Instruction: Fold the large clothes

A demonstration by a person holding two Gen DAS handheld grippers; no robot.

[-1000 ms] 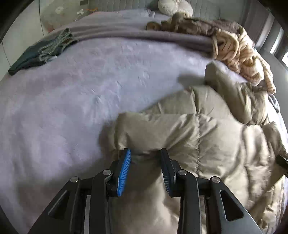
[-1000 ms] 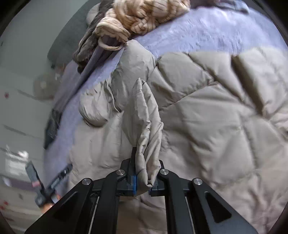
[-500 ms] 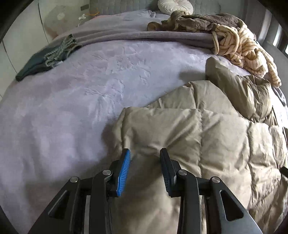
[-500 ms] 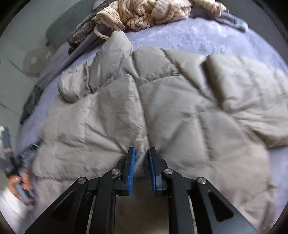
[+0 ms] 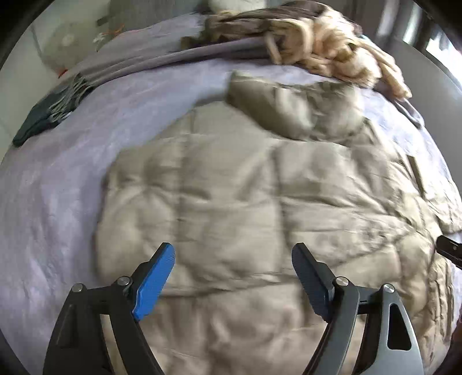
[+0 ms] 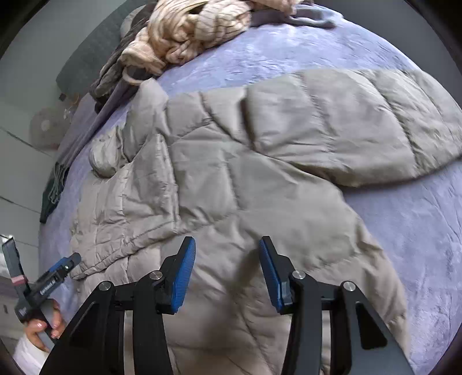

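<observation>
both grippers spread wide, gripping nothing: left gripper (image 5: 234, 256) & right gripper (image 6: 226, 251) hover over beige puffer jacket (image 6: 231, 178), which lies spread on purple bedspread (image 6: 404, 230), one sleeve (image 6: 361, 127) stretched to the side. striped cream garment (image 6: 187, 31) bunched near bed's far edge, dark folded cloth (image 5: 43, 115) w/ fringe well apart.

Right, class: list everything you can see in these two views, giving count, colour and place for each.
Puffer jacket: one, beige, spread flat mid-bed.
Bedspread: one, lilac, covering the bed.
Knit garment: one, cream striped, heaped at the far end.
Brown garment: one, beside the knit heap.
Dark folded garment: one, teal-grey, far left edge.
Left gripper: black, blue pads, open above the jacket.
Right gripper: black, blue pads, open above the jacket.
</observation>
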